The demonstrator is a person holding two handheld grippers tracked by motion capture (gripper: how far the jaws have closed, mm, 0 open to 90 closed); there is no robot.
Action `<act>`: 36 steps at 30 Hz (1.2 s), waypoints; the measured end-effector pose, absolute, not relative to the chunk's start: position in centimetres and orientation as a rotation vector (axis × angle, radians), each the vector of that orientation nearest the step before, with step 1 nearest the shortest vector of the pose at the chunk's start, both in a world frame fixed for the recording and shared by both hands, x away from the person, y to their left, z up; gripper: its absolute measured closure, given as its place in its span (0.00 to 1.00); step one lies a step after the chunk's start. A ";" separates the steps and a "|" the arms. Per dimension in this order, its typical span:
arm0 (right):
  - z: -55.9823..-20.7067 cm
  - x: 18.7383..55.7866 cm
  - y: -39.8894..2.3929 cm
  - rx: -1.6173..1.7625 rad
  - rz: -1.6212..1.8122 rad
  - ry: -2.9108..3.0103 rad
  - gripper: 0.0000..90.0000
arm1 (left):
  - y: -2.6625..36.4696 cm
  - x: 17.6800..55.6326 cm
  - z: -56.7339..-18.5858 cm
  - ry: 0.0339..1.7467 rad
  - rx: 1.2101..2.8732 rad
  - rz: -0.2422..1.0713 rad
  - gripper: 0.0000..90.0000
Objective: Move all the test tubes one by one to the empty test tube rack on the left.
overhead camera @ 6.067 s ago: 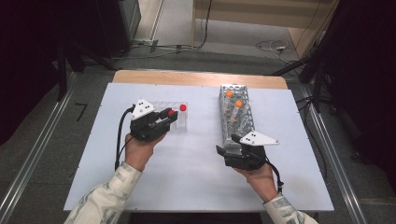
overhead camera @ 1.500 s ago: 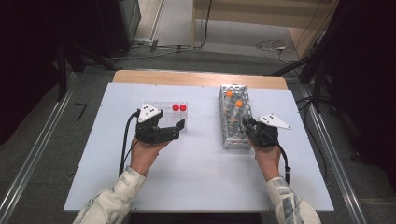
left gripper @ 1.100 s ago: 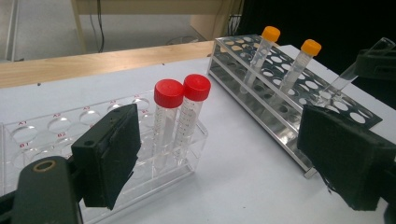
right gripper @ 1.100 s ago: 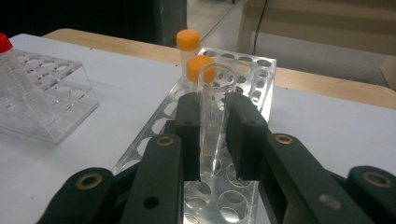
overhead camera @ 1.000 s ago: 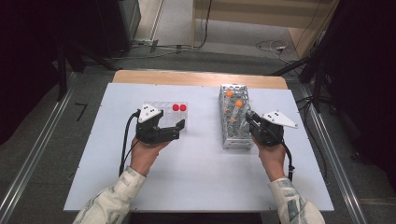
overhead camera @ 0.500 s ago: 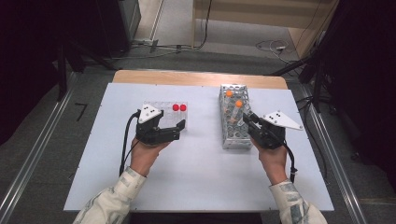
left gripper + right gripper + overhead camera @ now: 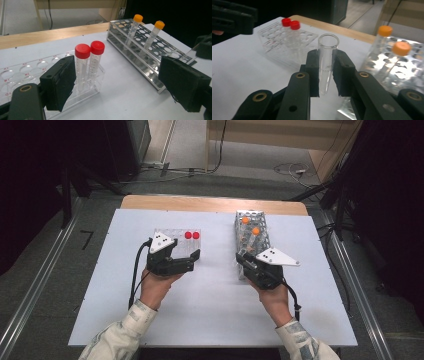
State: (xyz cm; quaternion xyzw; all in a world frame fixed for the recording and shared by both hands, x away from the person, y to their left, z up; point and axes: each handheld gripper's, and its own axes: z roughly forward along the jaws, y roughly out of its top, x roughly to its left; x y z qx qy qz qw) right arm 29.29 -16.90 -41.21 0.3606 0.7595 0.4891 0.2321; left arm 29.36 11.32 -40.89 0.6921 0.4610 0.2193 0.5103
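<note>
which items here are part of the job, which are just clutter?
In play:
- uncapped clear tube, clamped in right gripper
- metal rack with two orange-capped tubes
- clear plastic rack with two red-capped tubes
- left gripper, open by that rack

Bystanders:
- cables on the floor

Red well labels were noted on the top plate of the clear plastic rack (image 7: 30, 68) in the left gripper view: "A1" was read at the near-left hole, with "B1" below it; further marks in the same rows were seen but could not be made out, and a third-row mark at the left edge was cut off. Printed graduation lines were observed on the two red-capped tubes (image 7: 88, 65), their figures too small to be read. Faint grey print was seen on the wall of the open clear tube (image 7: 327, 62) in the right gripper view; it was illegible.
</note>
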 end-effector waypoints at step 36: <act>-44.4 27.7 -11.0 0.862 1.304 2.263 0.81 | 6.3 27.2 -41.8 0.886 1.833 0.421 0.74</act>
